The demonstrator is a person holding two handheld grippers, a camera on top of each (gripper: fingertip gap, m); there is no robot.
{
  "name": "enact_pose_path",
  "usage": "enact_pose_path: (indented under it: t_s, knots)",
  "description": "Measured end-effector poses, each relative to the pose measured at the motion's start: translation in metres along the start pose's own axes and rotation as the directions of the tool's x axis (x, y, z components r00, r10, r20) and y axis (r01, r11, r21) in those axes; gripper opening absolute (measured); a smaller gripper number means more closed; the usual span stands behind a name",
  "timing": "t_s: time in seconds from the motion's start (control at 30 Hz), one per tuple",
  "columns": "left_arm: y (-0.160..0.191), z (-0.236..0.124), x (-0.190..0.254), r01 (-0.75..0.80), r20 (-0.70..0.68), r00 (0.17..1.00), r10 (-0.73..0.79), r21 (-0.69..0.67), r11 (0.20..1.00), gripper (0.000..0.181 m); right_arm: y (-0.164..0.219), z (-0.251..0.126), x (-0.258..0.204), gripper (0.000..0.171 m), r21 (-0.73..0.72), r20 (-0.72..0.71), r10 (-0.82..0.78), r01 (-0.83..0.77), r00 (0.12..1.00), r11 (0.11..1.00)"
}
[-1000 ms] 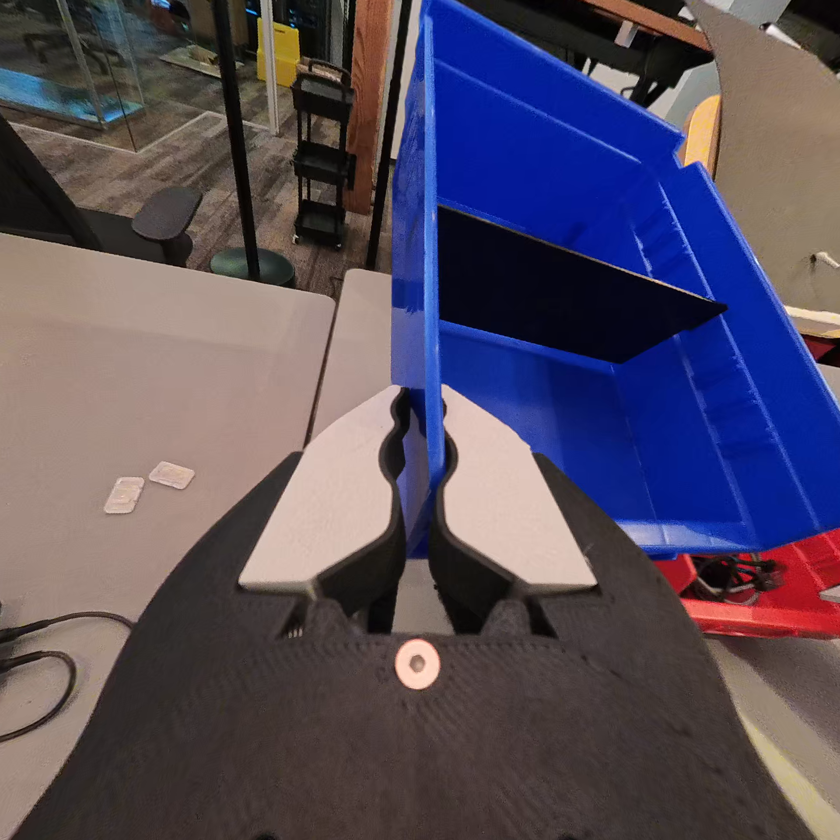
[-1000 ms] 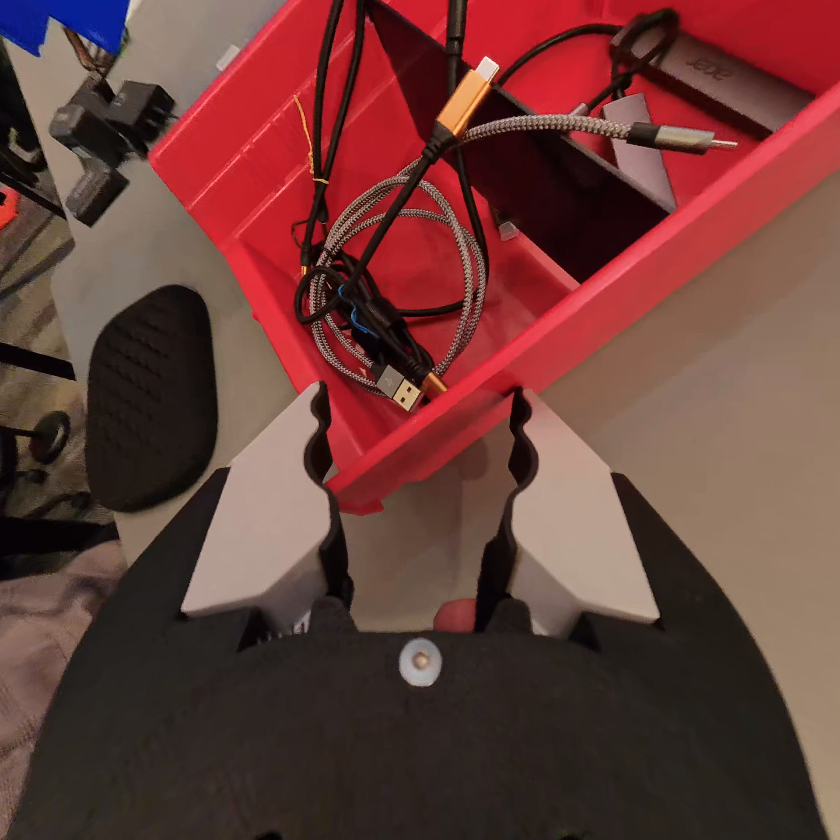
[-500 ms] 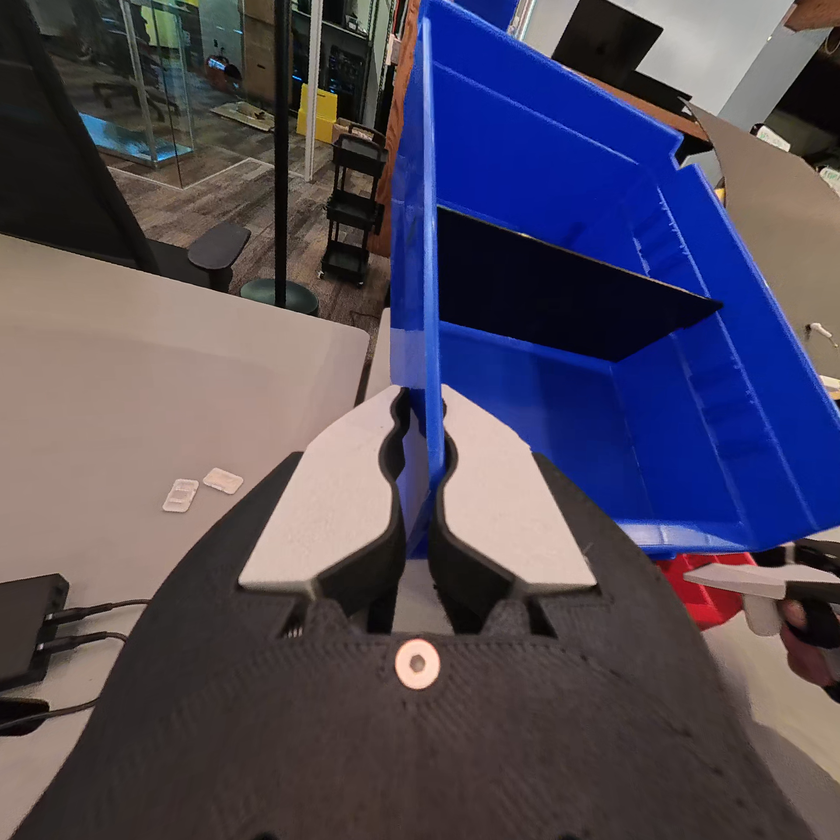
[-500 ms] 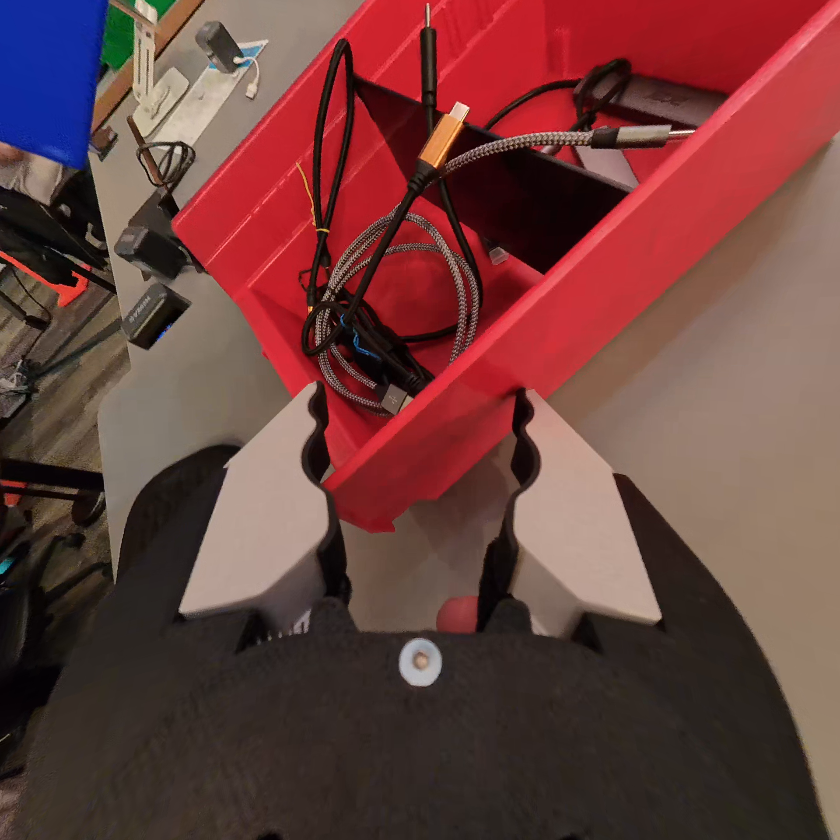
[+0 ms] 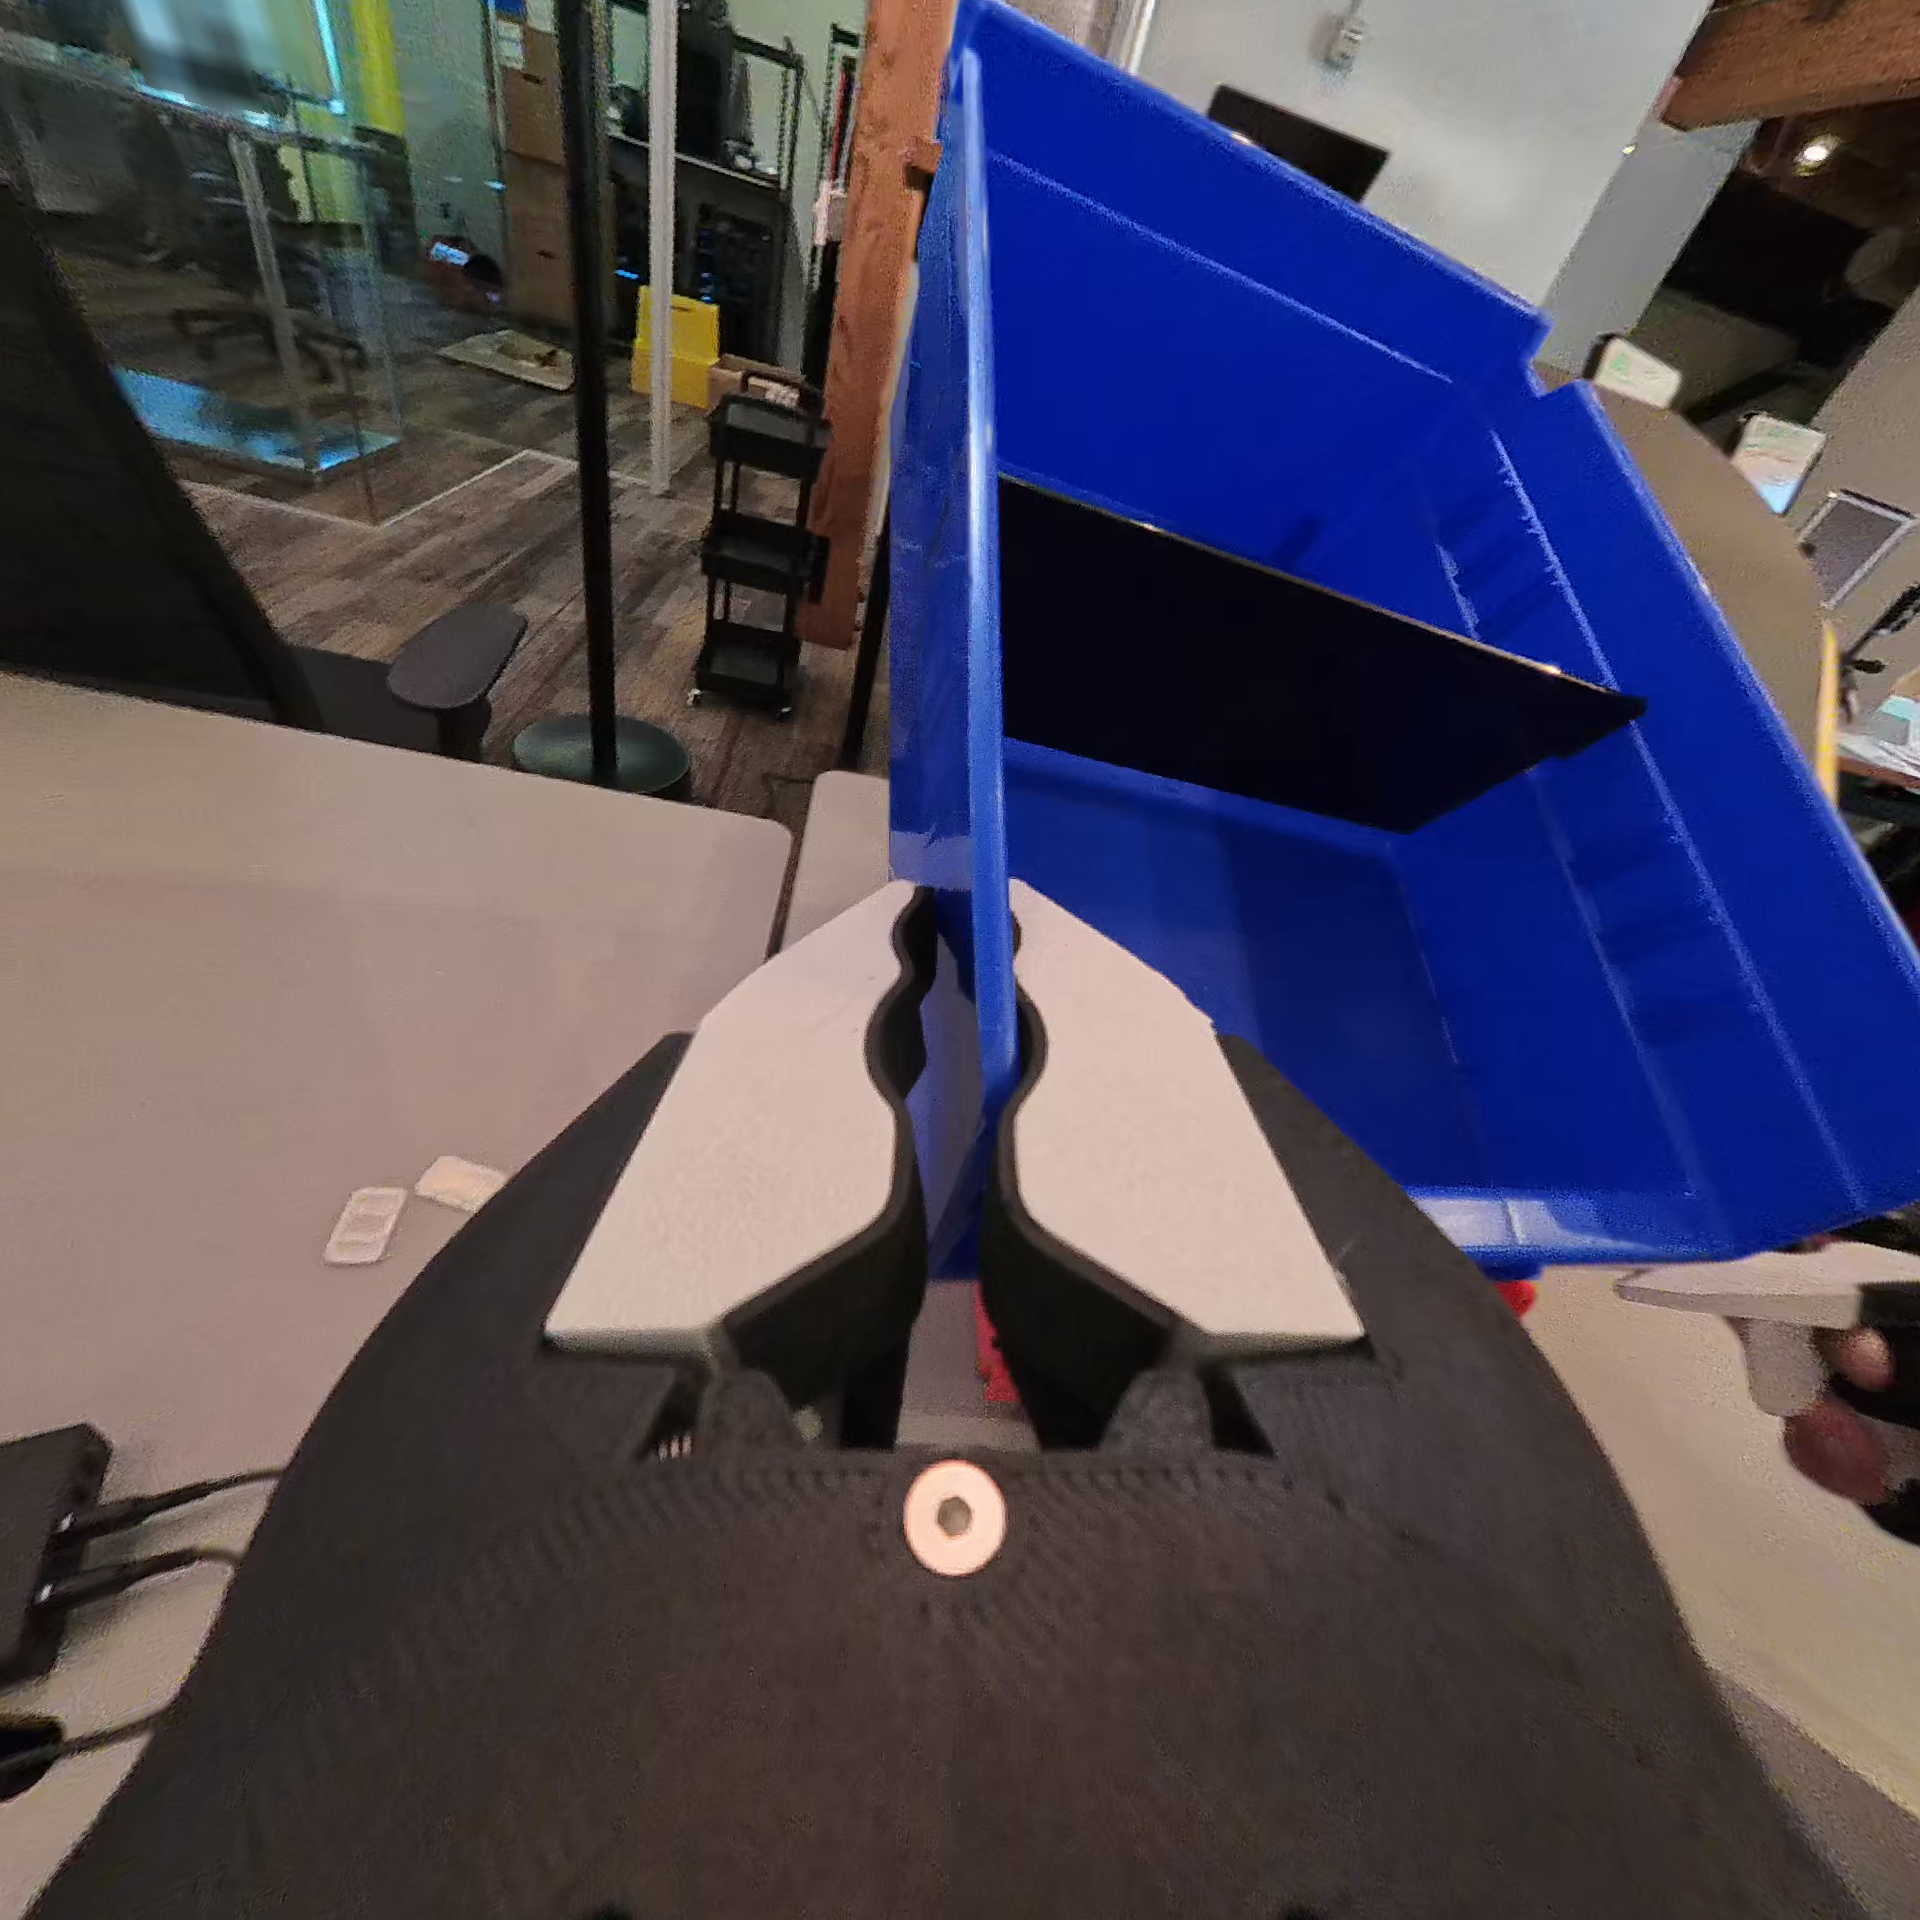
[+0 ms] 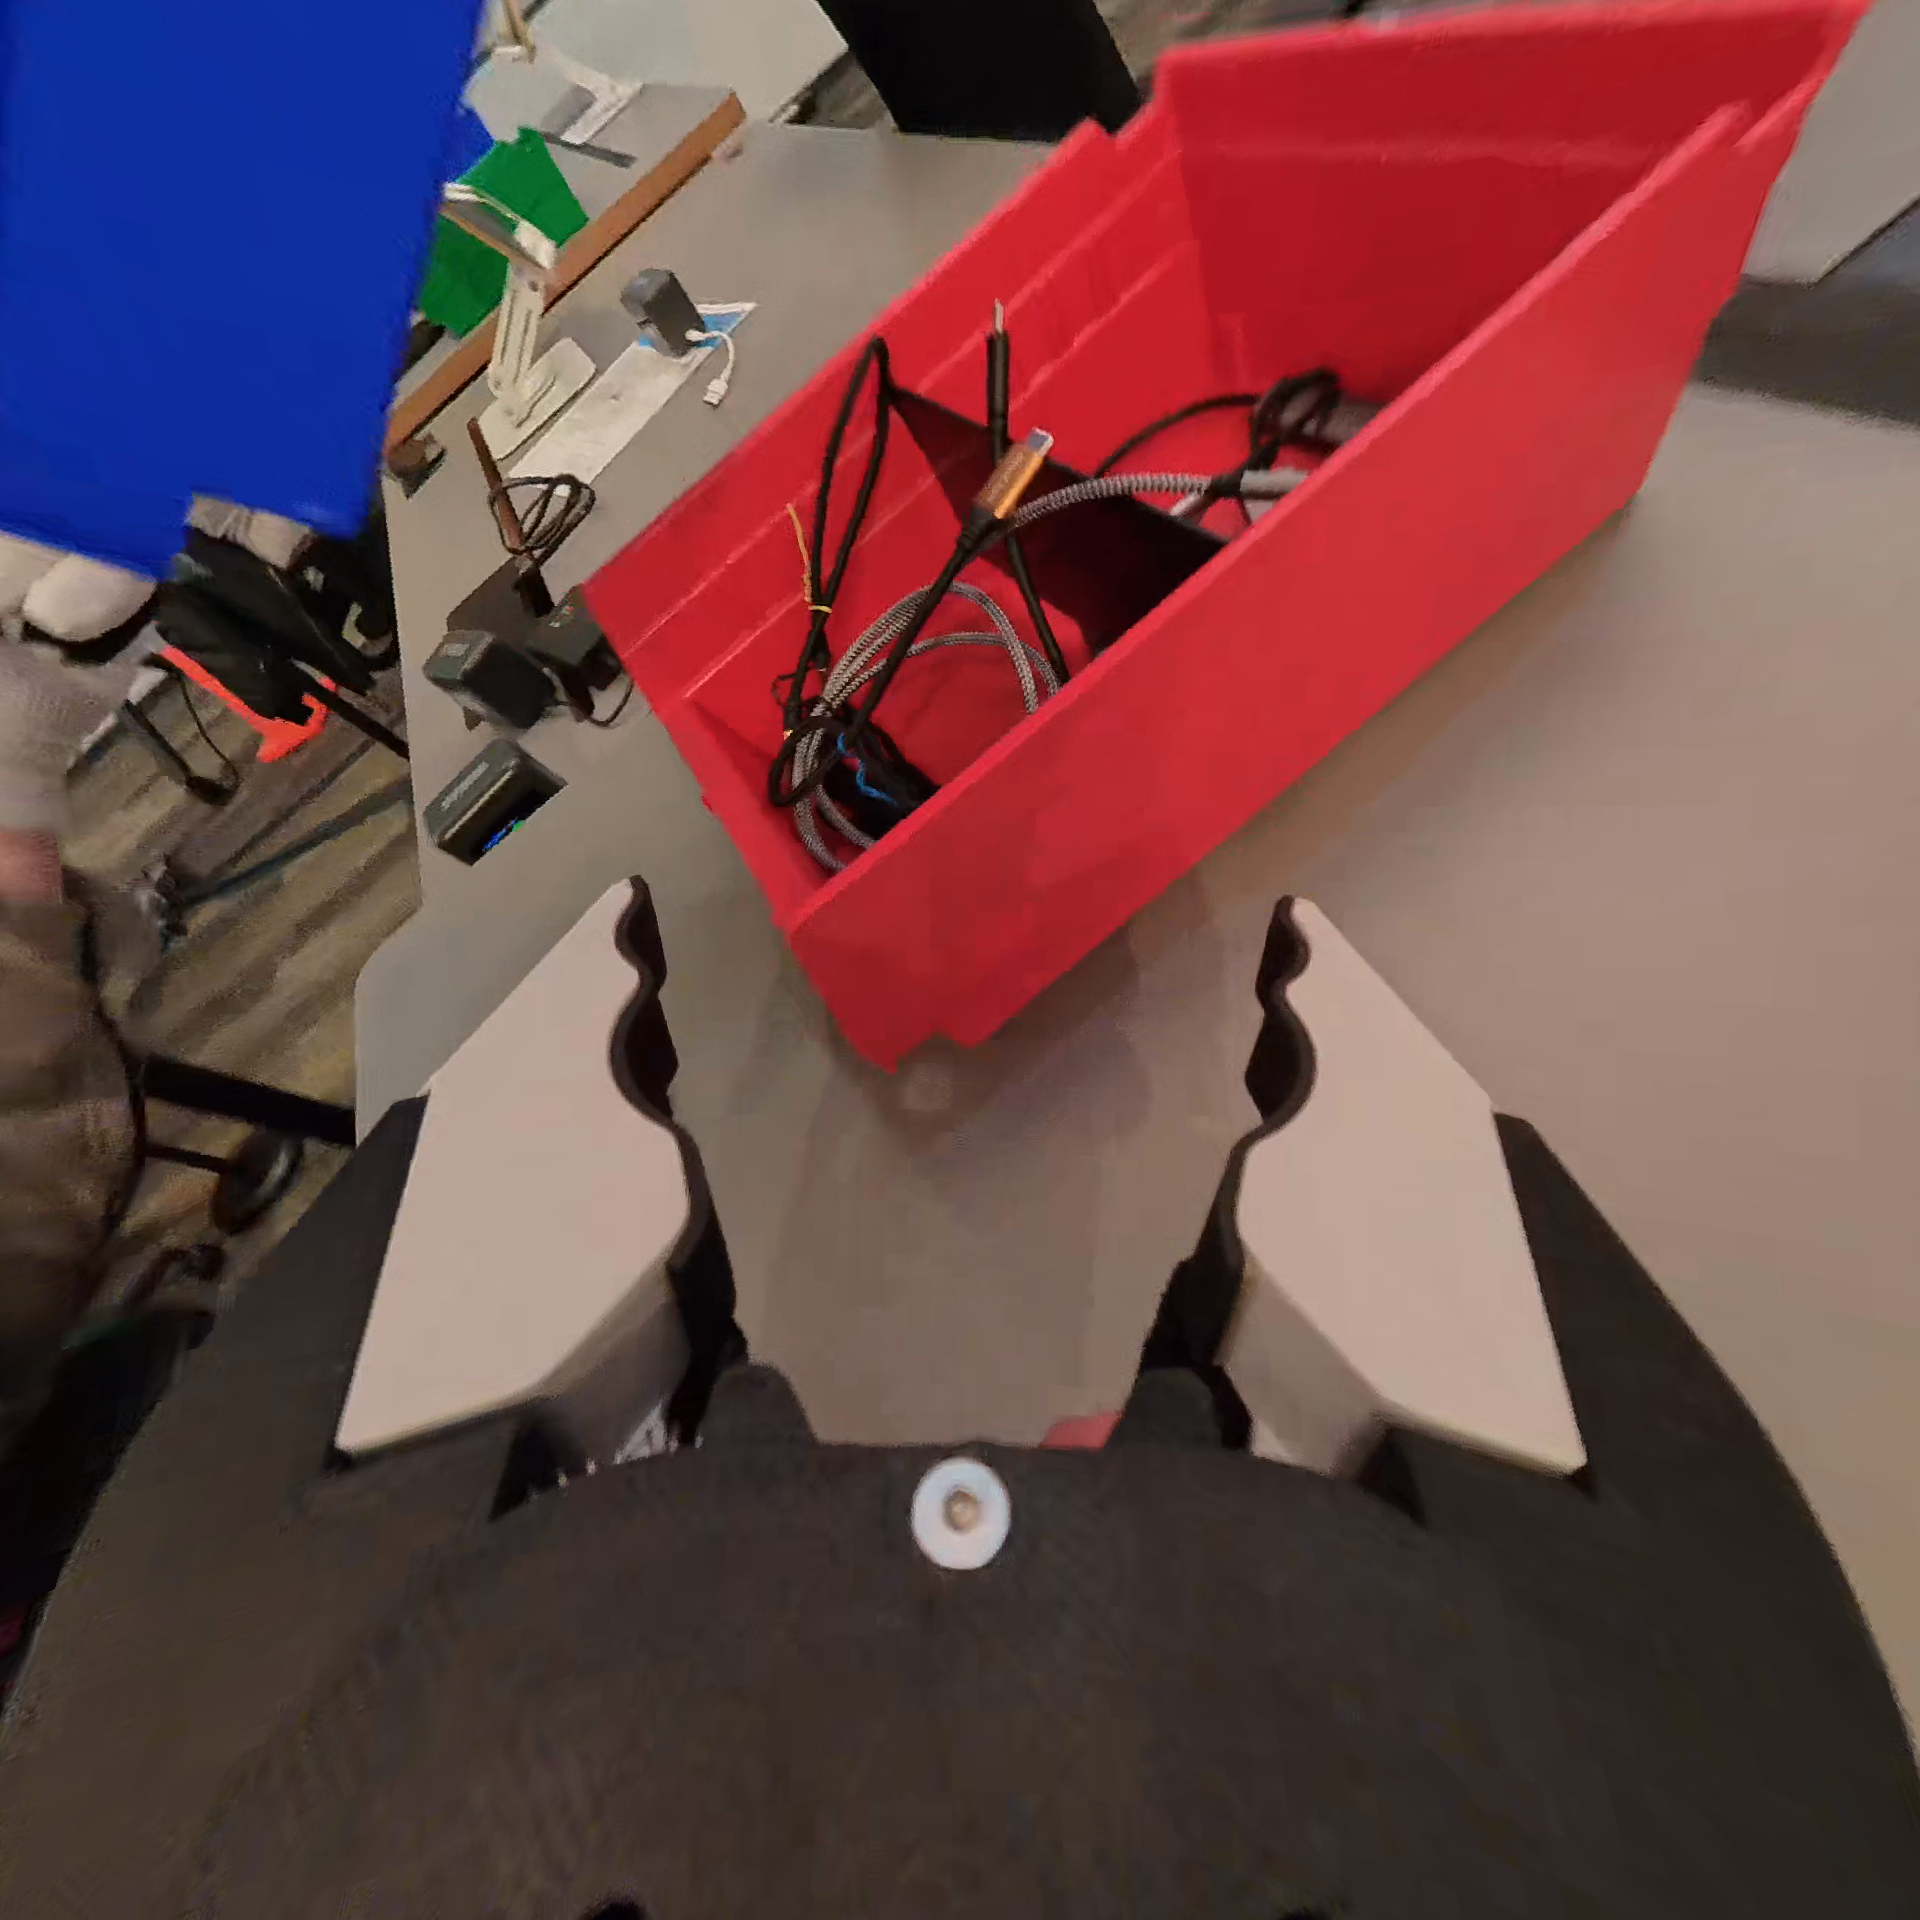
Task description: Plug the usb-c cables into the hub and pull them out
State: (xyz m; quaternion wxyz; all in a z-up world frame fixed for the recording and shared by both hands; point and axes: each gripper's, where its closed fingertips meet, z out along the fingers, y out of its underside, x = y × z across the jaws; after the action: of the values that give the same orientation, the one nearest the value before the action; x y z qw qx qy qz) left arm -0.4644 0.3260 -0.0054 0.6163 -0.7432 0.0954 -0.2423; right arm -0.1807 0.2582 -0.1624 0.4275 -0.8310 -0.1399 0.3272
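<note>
L gripper (image 5: 961, 935) is clamped on the side wall of a blue bin (image 5: 1351, 727), held up off the table (image 5: 312, 987) and tilted; its black divider (image 5: 1247, 665) splits it in two, and both halves look bare. L wrist view only: two small clear plastic bits (image 5: 416, 1205) on the table left of the gripper, plus a black box w/ cables plugged in (image 5: 42, 1538) at the left edge. R gripper (image 5: 1766, 1320) shows at far right, under the bin's corner.

R gripper (image 6: 961, 935) has jaws wide apart, nothing between them, just short of the near corner of a red bin (image 6: 1299, 727) sitting on the table (image 6: 1558, 1039). R wrist view only: the usb-c cables (image 6: 914, 644) lie tangled in the bin's near compartment, one orange-collared plug (image 6: 1013, 473) poking up over its black divider (image 6: 1101, 561). Hub can't be made out. Blue bin (image 6: 208, 260) fills the top-left corner; black chargers (image 6: 488, 790) sit by the table's left edge.
</note>
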Motion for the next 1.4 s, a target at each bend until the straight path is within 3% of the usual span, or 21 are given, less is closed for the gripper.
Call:
enact_pose_path:
  t_s: [0.23, 0.4, 0.57, 0.7, 0.77, 0.97, 1.2, 1.4]
  knots:
    - [-0.015, -0.001, 0.110, -0.140, -0.129, 0.981, 0.144, 0.044, 0.989, 0.007, -0.029, -0.138, -0.032, 0.124, 0.182, 0.047, -0.153, 0.142, 0.987, 0.973]
    - [0.017, 0.008, 0.211, -0.166, -0.281, 0.947, 0.158, -0.006, 0.986, 0.007, -0.029, -0.224, -0.066, 0.130, 0.364, 0.073, -0.154, 0.117, 0.985, 0.924]
    - [0.064, 0.017, 0.321, -0.218, -0.455, 0.875, 0.167, -0.061, 0.974, 0.007, 0.017, -0.284, -0.065, 0.130, 0.420, -0.187, -0.205, 0.267, 0.961, 0.867]
    - [0.119, 0.041, 0.404, -0.225, -0.592, 0.800, 0.093, -0.153, 0.962, 0.007, 0.054, -0.308, -0.033, 0.121, 0.390, -0.317, -0.133, 0.257, 0.939, 0.884]
    - [0.145, 0.057, 0.438, -0.244, -0.618, 0.782, 0.080, -0.186, 0.952, 0.007, 0.068, -0.323, -0.004, 0.125, 0.392, -0.367, -0.038, 0.191, 0.929, 0.900]
    - [0.214, 0.102, 0.521, -0.253, -0.661, 0.750, 0.000, -0.287, 0.924, 0.008, 0.104, -0.379, 0.081, 0.116, 0.341, -0.485, 0.100, 0.082, 0.869, 0.937]
    - [0.276, 0.145, 0.583, -0.288, -0.657, 0.753, -0.024, -0.363, 0.886, 0.010, 0.139, -0.410, 0.161, 0.122, 0.296, -0.502, 0.216, -0.068, 0.837, 0.953]
    - [0.313, 0.165, 0.598, -0.261, -0.626, 0.775, -0.085, -0.439, 0.860, 0.012, 0.163, -0.415, 0.203, 0.114, 0.240, -0.514, 0.230, -0.119, 0.826, 0.964]
